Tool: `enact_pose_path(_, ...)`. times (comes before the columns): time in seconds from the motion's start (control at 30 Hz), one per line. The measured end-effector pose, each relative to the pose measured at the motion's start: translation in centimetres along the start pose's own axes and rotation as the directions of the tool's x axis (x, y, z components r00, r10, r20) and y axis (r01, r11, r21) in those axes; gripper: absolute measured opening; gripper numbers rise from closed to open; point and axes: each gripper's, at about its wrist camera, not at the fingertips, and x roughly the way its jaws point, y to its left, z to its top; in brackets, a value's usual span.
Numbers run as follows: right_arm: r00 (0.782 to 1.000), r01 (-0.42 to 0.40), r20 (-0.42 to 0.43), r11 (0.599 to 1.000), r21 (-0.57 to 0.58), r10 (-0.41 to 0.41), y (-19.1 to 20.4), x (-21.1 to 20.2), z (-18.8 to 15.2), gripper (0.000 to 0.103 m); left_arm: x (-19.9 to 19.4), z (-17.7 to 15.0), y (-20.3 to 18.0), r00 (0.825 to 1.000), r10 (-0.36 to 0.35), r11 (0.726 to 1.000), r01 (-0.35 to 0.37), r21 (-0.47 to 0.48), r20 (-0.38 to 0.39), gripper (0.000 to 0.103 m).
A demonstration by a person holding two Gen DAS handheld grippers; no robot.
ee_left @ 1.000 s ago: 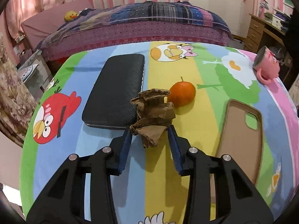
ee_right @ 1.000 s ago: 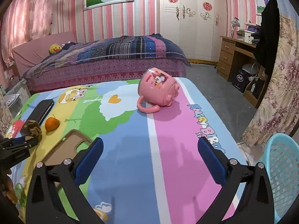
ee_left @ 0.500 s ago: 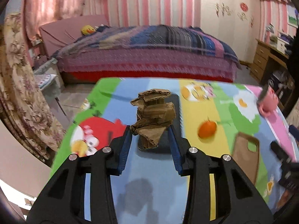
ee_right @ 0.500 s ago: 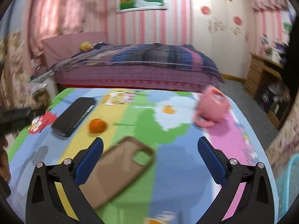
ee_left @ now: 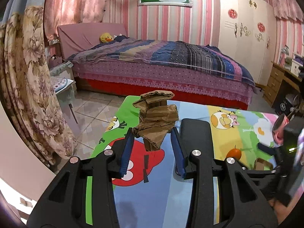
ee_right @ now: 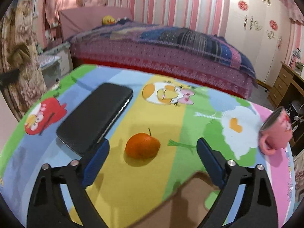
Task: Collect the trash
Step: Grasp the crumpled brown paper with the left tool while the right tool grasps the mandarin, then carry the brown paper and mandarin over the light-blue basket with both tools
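Crumpled brown paper (ee_left: 155,122), clamped between the blue pads of the left gripper (ee_left: 152,140), lifted clear of the table, above its far left corner where the green and blue stripes of the cartoon cloth (ee_left: 133,195) run out toward the tiled floor (ee_left: 91,112). Jaws of that gripper drawn in partway and pressing the wad from both sides, most of the paper sticking up past the pad tips.

Just right of the wad in the left wrist view, a black rectangular case (ee_left: 196,138) flat on the cloth. Further right, a small orange fruit with a stem (ee_left: 234,153), a brown phone case (ee_left: 263,164) partly hidden, and a pink mug (ee_left: 280,128) near the right edge of the table, all crowded by the blurred dark body of the right gripper.

Right gripper (ee_right: 153,148) held above the near middle of the table, jaws spread wide, just lately drawn in a little, with nothing pressed between the pads; orange fruit (ee_right: 142,145) seen in the gap between them, resting on the yellow stripe, untouched. Black case (ee_right: 96,117) left of the fruit, angled toward the far left corner. Brown phone case (ee_right: 182,203) at the near edge, under the right gripper. Pink mug (ee_right: 276,131) tipped on its side at the right edge, mouth facing left, handle down.

Beyond the table's far edge, a bed (ee_left: 161,64) with a purple and blue cover.
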Motion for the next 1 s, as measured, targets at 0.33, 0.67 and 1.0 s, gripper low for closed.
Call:
enact_pose_path(0.33, 0.994, -0.052, -0.098, 0.998, -0.039, 0.048, 1.1, 2.4, -0.8, 0.036, -0.6, 0.2, -0.2, 1.000, -0.021, 1.000, 0.021, -0.017, 0.016, 0.039)
enact_pose_path(0.67, 0.998, -0.021, 0.063, 1.000, 0.003, 0.020, -0.7, -1.9, -0.8, 0.029, -1.4, 0.4, -0.8, 0.998, -0.043, 0.999, 0.043, -0.013, 0.039, 0.039)
enact_pose_path(1.0, 0.977, 0.072, 0.190, 0.990, 0.117, -0.094, -7.5, -11.8, -2.5, 0.030, -3.9, 0.2, -6.3, 0.987, -0.147, 0.988, 0.144, 0.050, 0.064, 0.039)
